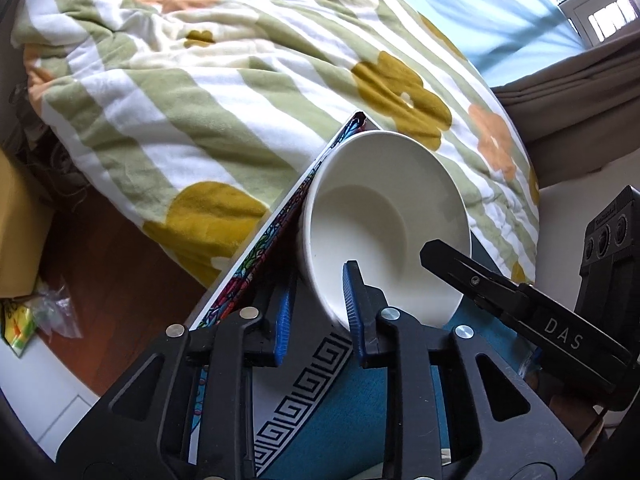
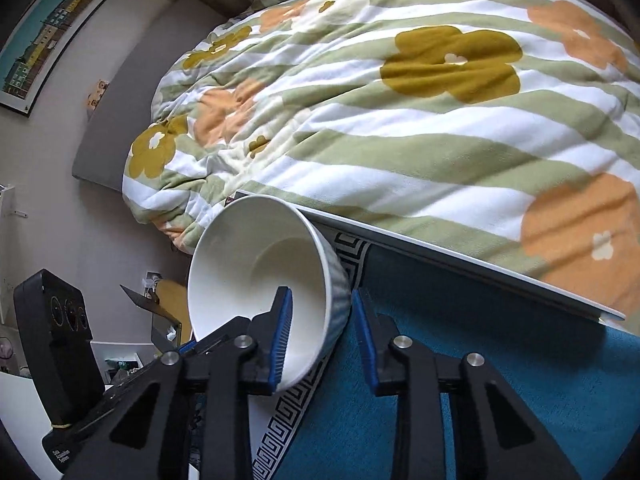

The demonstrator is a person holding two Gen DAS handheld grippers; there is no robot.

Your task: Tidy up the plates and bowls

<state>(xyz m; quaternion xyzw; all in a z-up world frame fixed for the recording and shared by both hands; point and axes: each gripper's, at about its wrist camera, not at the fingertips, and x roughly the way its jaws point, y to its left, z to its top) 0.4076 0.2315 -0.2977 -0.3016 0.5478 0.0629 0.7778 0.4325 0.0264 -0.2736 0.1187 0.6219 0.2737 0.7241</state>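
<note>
**Both tongs at one tilted bowl**

Left wrist view: the left gripper (image 1: 318,308) has its blue pads clamped on the near rim of a white bowl (image 1: 384,216), one pad inside, one outside. The bowl tips on its side, mouth toward the camera, over a teal mat (image 1: 344,412) with a Greek-key border. The right gripper (image 1: 440,252) enters from the right, one finger inside the rim; its other finger is hidden. A flowered quilt (image 1: 224,92) crowds the far side.

Right wrist view: the right gripper (image 2: 322,332) straddles the bowl (image 2: 256,264) wall, its pads apart, the outer pad just clear of the ribbed side. The mat's (image 2: 500,380) far edge meets a white board (image 2: 440,248) under the quilt (image 2: 400,128). A framed picture (image 2: 44,40) hangs on the wall.
</note>
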